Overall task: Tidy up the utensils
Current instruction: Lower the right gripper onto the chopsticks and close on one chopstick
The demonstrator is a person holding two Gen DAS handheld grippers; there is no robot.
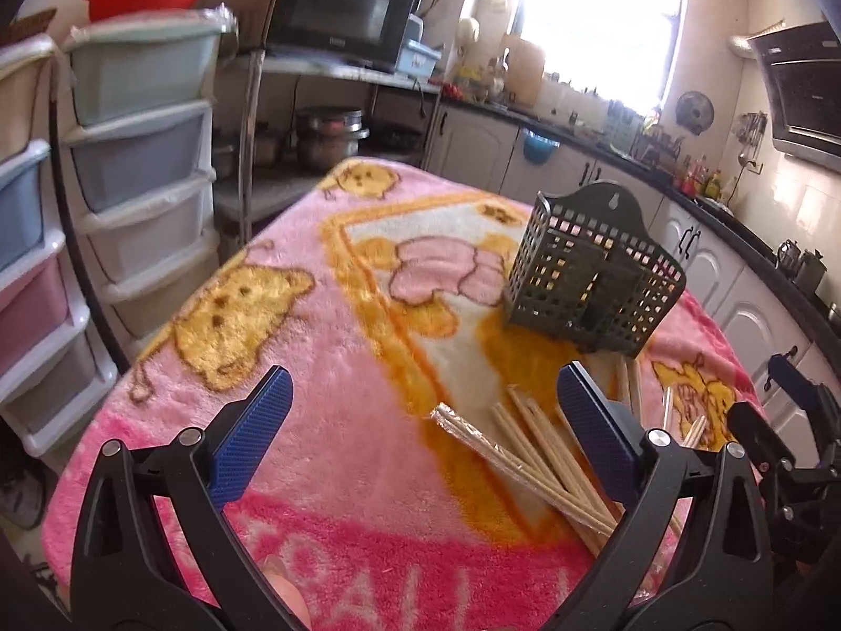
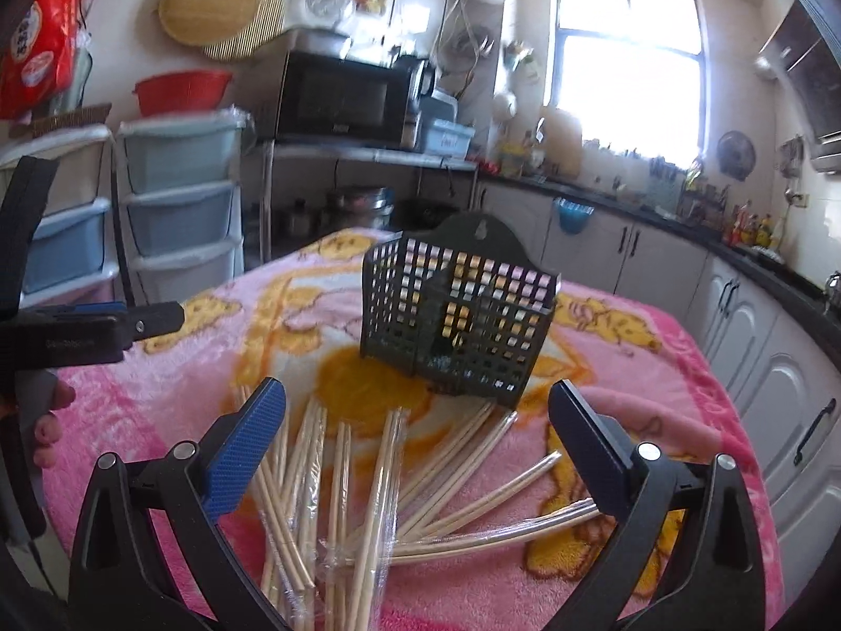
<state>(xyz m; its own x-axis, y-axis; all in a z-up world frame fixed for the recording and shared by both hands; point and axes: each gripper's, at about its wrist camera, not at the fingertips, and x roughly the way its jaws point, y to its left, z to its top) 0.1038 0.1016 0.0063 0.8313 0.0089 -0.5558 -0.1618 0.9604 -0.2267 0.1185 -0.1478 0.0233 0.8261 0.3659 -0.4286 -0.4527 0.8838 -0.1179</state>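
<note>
Worktop under a pink blanket (image 1: 326, 420) with yellow bear prints filled most of both views. Dark mesh holder (image 2: 457, 315) stood upright near the middle of the blanket, back plate with hanging hole facing away, nothing visible inside it. Chopsticks (image 2: 368, 473) lay loose on the blanket just in front of the holder, fanned out, several in clear wrappers, a few tips reaching the holder's base. Left tool (image 1: 420, 431) was spread wide, nothing between its blue pads, hovering over bare blanket with the chopsticks (image 1: 546, 457) by its right finger. Right tool (image 2: 415, 441) was also spread wide and empty, hovering directly over the chopstick pile, holder straight ahead. In the right view the left tool (image 2: 152, 318) showed side-on at the left edge, with a gloved hand (image 2: 44, 410) below it. In the left view the right tool (image 1: 788, 394) was partly visible at the right edge.
</note>
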